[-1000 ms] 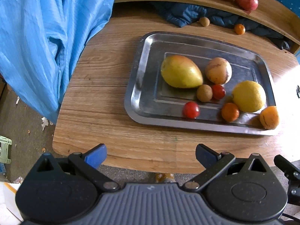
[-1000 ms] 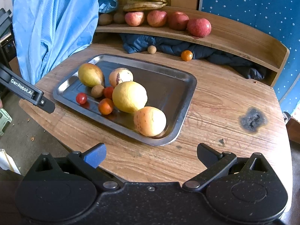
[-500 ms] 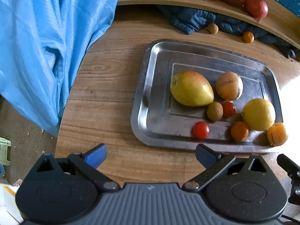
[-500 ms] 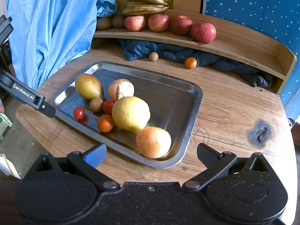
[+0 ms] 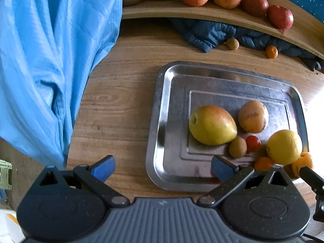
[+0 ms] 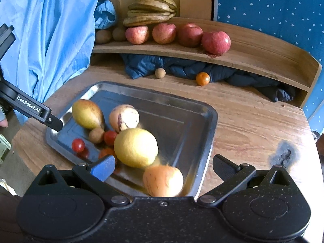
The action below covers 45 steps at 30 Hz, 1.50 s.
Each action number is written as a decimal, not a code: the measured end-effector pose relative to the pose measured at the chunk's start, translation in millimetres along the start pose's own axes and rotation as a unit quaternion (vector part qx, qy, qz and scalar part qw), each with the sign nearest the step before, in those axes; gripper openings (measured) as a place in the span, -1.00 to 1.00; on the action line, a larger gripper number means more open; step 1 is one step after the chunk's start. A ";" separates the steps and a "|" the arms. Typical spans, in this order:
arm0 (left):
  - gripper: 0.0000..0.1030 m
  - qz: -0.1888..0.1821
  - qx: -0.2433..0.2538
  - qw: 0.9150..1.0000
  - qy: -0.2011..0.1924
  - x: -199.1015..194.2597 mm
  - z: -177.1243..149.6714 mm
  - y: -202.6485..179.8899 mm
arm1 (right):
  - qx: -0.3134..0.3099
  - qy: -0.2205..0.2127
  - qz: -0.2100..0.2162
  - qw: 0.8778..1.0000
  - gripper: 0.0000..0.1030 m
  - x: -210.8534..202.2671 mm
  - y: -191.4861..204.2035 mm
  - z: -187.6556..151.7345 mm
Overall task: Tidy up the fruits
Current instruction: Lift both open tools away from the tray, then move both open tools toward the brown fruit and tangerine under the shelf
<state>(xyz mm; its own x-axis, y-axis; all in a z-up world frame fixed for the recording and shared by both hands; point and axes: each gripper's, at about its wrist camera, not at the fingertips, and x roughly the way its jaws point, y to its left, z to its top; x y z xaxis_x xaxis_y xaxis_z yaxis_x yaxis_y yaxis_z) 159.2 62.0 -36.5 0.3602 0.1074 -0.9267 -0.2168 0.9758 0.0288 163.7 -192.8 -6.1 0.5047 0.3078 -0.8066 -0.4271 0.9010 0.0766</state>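
Note:
A steel tray (image 5: 162, 121) (image 6: 204, 125) on the wooden table holds a yellow-green pear-shaped fruit (image 5: 212, 124) (image 6: 87, 114), a tan striped fruit (image 5: 253, 116) (image 6: 124, 117), a lemon (image 5: 283, 146) (image 6: 135, 147), an orange fruit (image 6: 163, 180) (image 5: 302, 162), a small brown fruit (image 6: 96, 135), cherry tomatoes (image 6: 78, 144) and a small tangerine (image 5: 263, 163). My left gripper (image 5: 162, 166) is open over the tray's near left corner. My right gripper (image 6: 163, 166) is open, its fingers either side of the orange fruit without touching it.
A raised wooden shelf (image 6: 253, 60) at the back carries apples (image 6: 215, 42), bananas (image 6: 149, 10) and brown fruits. A dark blue cloth (image 6: 182, 68) lies under it with a small brown ball (image 6: 160, 73) and a small orange (image 6: 202, 78). Light blue fabric (image 5: 50, 60) hangs at the left.
Both grippers have moved forward and lower toward the tray. The orange fruit now sits between the right gripper's fingers; the left gripper's right finger now hides the nearest cherry tomato.

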 end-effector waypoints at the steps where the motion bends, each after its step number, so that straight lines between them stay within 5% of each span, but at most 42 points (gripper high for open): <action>1: 0.99 0.000 0.002 1.000 -0.001 0.9 1.6 0.7 | 0.001 -0.001 0.000 1.000 0.99 1.7 1.2 1.5; 24: 0.99 -0.058 0.042 0.997 -0.027 20.6 45.9 9.2 | -0.003 0.009 -0.020 1.000 0.99 34.3 31.8 39.7; 45: 0.99 -0.094 0.026 0.994 -0.040 19.6 62.3 0.4 | -0.032 -0.003 -0.024 0.999 0.99 43.3 36.8 66.2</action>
<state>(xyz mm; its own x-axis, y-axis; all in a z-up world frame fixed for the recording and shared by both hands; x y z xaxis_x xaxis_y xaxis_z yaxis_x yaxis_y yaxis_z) 222.7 76.4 -31.3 0.4613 -0.0652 -0.8848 -0.0915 0.9885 -0.1205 219.5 -126.1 0.6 0.5310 0.2667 -0.8043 -0.4496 0.8932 -0.0007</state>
